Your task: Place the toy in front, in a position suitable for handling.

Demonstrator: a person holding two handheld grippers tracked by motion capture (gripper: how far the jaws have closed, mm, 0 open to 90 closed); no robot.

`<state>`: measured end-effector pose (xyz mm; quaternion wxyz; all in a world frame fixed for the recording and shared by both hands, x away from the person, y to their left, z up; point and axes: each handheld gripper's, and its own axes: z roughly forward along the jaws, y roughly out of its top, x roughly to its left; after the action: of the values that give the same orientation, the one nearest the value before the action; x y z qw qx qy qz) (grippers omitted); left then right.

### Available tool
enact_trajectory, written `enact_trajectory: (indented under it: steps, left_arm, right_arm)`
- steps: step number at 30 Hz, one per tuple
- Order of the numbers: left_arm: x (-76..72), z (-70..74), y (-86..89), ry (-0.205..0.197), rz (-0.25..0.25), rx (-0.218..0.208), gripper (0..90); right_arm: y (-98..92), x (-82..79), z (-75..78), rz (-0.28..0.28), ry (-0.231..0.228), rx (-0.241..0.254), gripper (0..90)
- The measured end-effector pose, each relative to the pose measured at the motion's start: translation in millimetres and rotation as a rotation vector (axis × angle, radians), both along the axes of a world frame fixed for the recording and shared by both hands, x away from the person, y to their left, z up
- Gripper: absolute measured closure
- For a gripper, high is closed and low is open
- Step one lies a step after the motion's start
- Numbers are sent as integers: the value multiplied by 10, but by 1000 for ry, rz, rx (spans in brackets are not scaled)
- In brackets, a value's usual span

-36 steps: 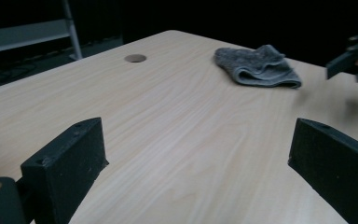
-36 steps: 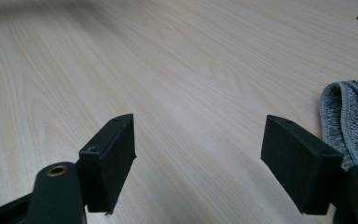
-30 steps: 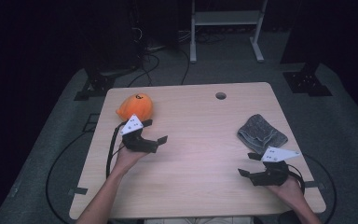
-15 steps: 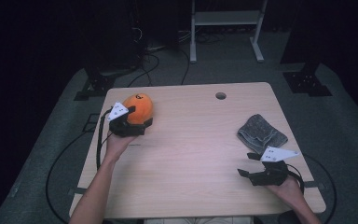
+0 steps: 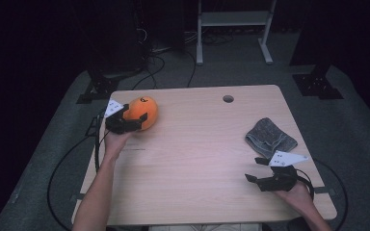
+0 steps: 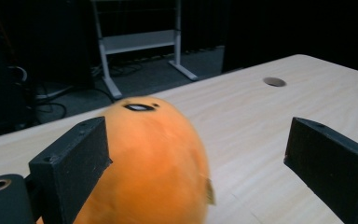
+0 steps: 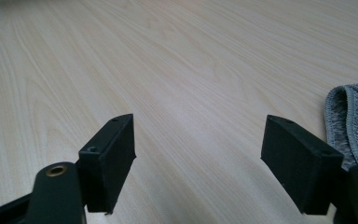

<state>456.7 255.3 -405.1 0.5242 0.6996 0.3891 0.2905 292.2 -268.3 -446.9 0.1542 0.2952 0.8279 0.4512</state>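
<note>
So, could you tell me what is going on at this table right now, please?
A person holds a gripper in each hand at a wooden table. The left gripper is at the orange plush toy by the table's far left corner, its open jaws reaching around it; one jaw is against the toy, the other well clear. The right gripper rests open near the front right edge, beside a folded grey cloth, holding nothing.

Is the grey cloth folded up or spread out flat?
Folded. The grey cloth lies bunched in a small thick wad on the table, with doubled edges showing in the right gripper view.
</note>
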Motion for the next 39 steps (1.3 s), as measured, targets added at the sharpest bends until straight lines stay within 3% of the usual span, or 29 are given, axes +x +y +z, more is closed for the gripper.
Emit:
enact_trajectory:
  steps: [3, 8, 12, 16, 22, 23, 25, 26, 32, 39]
  left_arm:
    - [49, -36, 19, -17, 25, -16, 69]
    - [151, -173, 65, 23, 46, -38, 69]
    - [212, -253, 56, 27, 75, -24, 70]
    - [279, -365, 68, 60, 124, 2, 100]
    - [293, -398, 74, 71, 144, 47, 244]
    - [292, -397, 71, 72, 147, 52, 318]
    - [293, -400, 66, 79, 156, 67, 357]
    - [295, -402, 62, 83, 162, 59, 430]
    - [290, -389, 48, 84, 165, 69, 546]
    - [270, -357, 47, 68, 150, 60, 616]
  right_arm:
    - [-2, -1, 1, -1, -1, 3, 248]
    - [6, 0, 2, 0, 2, 4, 248]
    - [23, -1, 4, 6, -2, 2, 248]
    - [16, -6, 7, 3, 0, 4, 248]
    - [4, -5, 7, 6, 1, 9, 249]
    - [10, -5, 6, 8, 2, 8, 249]
    - [12, -7, 7, 8, 2, 7, 248]
    - [8, -11, 10, 9, -1, 8, 248]
    - [-3, -17, 7, 6, 0, 9, 249]
    - [-9, -10, 4, 6, 2, 10, 249]
